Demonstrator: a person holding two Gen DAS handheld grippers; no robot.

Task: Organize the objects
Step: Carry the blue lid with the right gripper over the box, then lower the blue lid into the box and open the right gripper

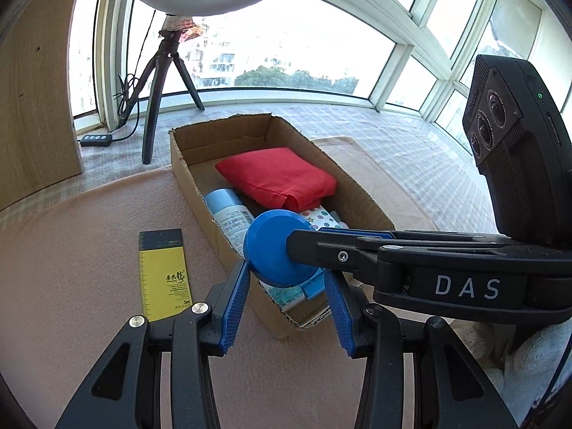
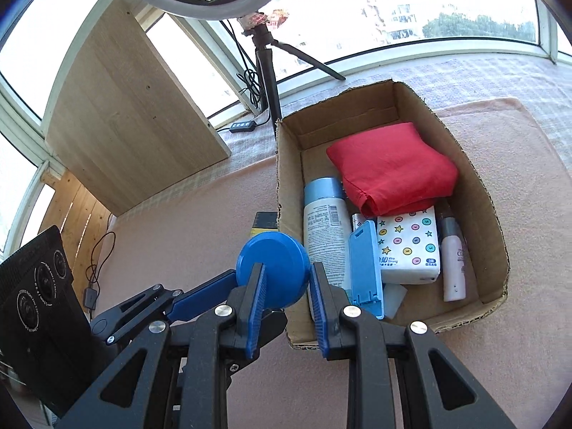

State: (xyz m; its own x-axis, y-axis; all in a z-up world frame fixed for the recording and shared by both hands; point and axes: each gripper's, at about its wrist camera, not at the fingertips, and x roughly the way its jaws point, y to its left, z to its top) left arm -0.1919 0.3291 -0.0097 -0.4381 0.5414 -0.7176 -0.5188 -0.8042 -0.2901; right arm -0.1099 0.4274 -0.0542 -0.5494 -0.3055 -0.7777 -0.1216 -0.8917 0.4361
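Above the near end of the cardboard box [image 2: 461,164], a round blue lid [image 2: 273,273] hangs between two tools: the right gripper [image 2: 286,286] has its jaws closed on the lid's edge, while the left gripper [image 1: 286,286] brackets it from its own side with its jaws half open, their pads on either side of the rim (whether they actually press on it I cannot tell). Holding the disc from two directions probably serves to steady something flat and slippery over the box's near end. The box is already packed sensibly: a folded red cloth [image 2: 393,168] lies on top towards the far end, a white bottle with a pale blue cap [image 2: 325,228] lies along the left wall, a spotted tissue pack [image 2: 409,246] sits in the middle, a small pink-white bottle [image 2: 453,268] lies against the right wall, and a light blue flat holder [image 2: 366,268] stands on edge between them. A yellow card [image 1: 165,275] lies outside on the pink mat [image 1: 89,250], likely awaiting its turn.
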